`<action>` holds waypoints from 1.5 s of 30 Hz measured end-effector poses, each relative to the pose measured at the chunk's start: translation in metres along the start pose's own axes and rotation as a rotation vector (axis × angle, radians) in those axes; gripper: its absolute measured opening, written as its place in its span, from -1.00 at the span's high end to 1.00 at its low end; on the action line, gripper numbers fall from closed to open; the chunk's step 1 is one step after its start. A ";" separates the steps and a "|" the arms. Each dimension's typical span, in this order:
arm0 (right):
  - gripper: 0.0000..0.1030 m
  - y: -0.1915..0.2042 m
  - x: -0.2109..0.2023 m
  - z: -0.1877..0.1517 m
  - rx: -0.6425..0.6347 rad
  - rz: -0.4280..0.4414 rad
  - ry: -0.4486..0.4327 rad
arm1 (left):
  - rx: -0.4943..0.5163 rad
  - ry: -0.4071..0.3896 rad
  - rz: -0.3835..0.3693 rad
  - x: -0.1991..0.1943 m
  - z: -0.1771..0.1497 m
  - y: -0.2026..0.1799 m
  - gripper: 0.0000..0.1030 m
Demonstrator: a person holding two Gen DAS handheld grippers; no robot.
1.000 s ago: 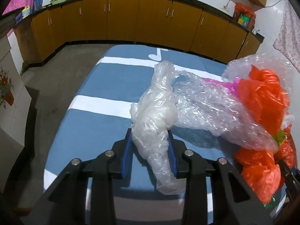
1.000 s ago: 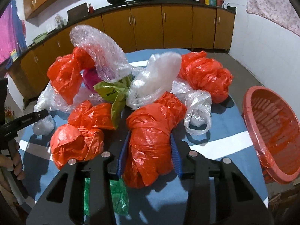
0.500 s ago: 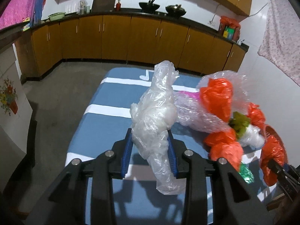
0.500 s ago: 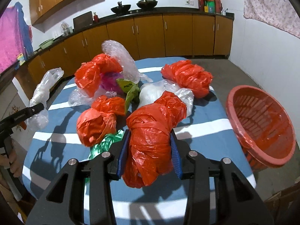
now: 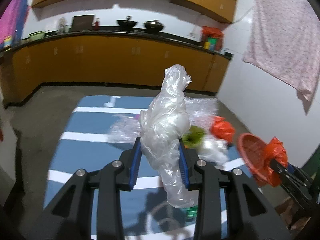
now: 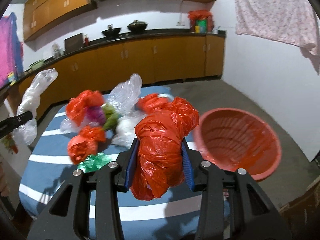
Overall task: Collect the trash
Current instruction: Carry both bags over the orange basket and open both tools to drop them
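**Both grippers holding bagged trash above the table**

Left gripper (image 5: pixel 160 160) is clamping a clear bag (image 5: pixel 166 132), blue pads (image 5: pixel 136 160) pressing both its sides, jaws partly closed around it. Bag is sticking up past the fingertips and hanging below them, off the table (image 5: pixel 86 124).

Right gripper (image 6: pixel 159 158) is gripping an orange bag (image 6: pixel 160 140) the same way, jaws partly closed, wad bulging above and below the pads. In the left wrist view it is showing at the right edge, in front of the basket (image 6: pixel 240 140).

Basket is red, standing off the table's right edge, tilted toward the camera; I cannot tell what is supporting it.

More trash is lying in a pile on the blue-and-white striped table: orange bags (image 6: pixel 86 104), bubble wrap (image 6: pixel 126 94), a pink wad (image 6: pixel 96 114), a green wad (image 6: pixel 112 118), white bags (image 6: pixel 126 132), and a green shiny wrapper (image 6: pixel 93 163) near the right gripper. The pile is blurred.

Far side: wooden cabinets (image 6: pixel 140 60) under a dark counter, two woks (image 6: pixel 124 29) sitting on it. A floral cloth (image 6: pixel 280 14) is hanging on the right wall.
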State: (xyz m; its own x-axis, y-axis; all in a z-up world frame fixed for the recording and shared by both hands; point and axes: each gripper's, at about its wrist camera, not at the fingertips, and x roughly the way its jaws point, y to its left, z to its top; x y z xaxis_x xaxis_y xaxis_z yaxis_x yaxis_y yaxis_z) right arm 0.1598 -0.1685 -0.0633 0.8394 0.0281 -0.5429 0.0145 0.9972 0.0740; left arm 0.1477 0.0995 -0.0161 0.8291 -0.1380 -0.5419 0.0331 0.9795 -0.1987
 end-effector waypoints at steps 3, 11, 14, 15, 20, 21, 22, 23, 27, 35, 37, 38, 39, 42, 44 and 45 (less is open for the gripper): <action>0.20 -0.025 -0.003 0.004 0.034 -0.050 -0.014 | 0.038 0.000 -0.047 0.004 0.000 -0.030 0.33; 0.20 -0.085 -0.007 0.009 0.095 -0.171 -0.040 | 0.123 0.034 -0.170 0.033 -0.005 -0.105 0.33; 0.20 -0.104 -0.004 0.009 0.112 -0.200 -0.040 | 0.146 0.051 -0.213 0.049 -0.007 -0.129 0.33; 0.20 -0.110 -0.003 0.009 0.118 -0.208 -0.039 | 0.155 0.057 -0.227 0.054 -0.007 -0.138 0.33; 0.20 -0.129 0.006 0.010 0.129 -0.235 -0.034 | 0.193 0.092 -0.292 0.080 -0.014 -0.174 0.33; 0.20 -0.133 0.010 0.011 0.132 -0.238 -0.031 | 0.206 0.103 -0.308 0.088 -0.015 -0.186 0.33; 0.20 -0.137 0.013 0.012 0.135 -0.240 -0.029 | 0.212 0.108 -0.318 0.091 -0.019 -0.189 0.33; 0.20 -0.142 0.017 0.013 0.138 -0.243 -0.027 | 0.227 0.116 -0.334 0.100 -0.020 -0.200 0.33; 0.20 -0.159 0.031 0.017 0.150 -0.247 -0.021 | 0.269 0.151 -0.369 0.127 -0.026 -0.231 0.33; 0.20 -0.178 0.057 0.021 0.168 -0.250 -0.008 | 0.278 0.241 -0.421 0.181 -0.032 -0.261 0.33; 0.20 -0.183 0.061 0.021 0.175 -0.252 -0.008 | 0.289 0.251 -0.427 0.188 -0.034 -0.269 0.33; 0.20 -0.185 0.062 0.021 0.180 -0.254 -0.007 | 0.296 0.257 -0.433 0.192 -0.036 -0.273 0.33; 0.20 -0.188 0.063 0.022 0.187 -0.255 -0.006 | 0.299 0.260 -0.434 0.194 -0.037 -0.278 0.33; 0.19 -0.194 0.065 0.023 0.214 -0.249 -0.006 | 0.301 0.276 -0.447 0.201 -0.041 -0.286 0.30; 0.03 -0.196 0.064 0.024 0.223 -0.244 -0.017 | 0.297 0.282 -0.450 0.203 -0.042 -0.288 0.25; -0.02 -0.196 0.063 0.024 0.224 -0.247 -0.024 | 0.293 0.286 -0.450 0.205 -0.042 -0.288 0.16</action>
State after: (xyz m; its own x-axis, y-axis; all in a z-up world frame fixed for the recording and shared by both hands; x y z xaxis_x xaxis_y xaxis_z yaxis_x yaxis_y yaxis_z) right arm 0.2230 -0.3638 -0.0916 0.8082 -0.2164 -0.5477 0.3354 0.9336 0.1260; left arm 0.2848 -0.2173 -0.1038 0.5164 -0.5425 -0.6626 0.5317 0.8097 -0.2484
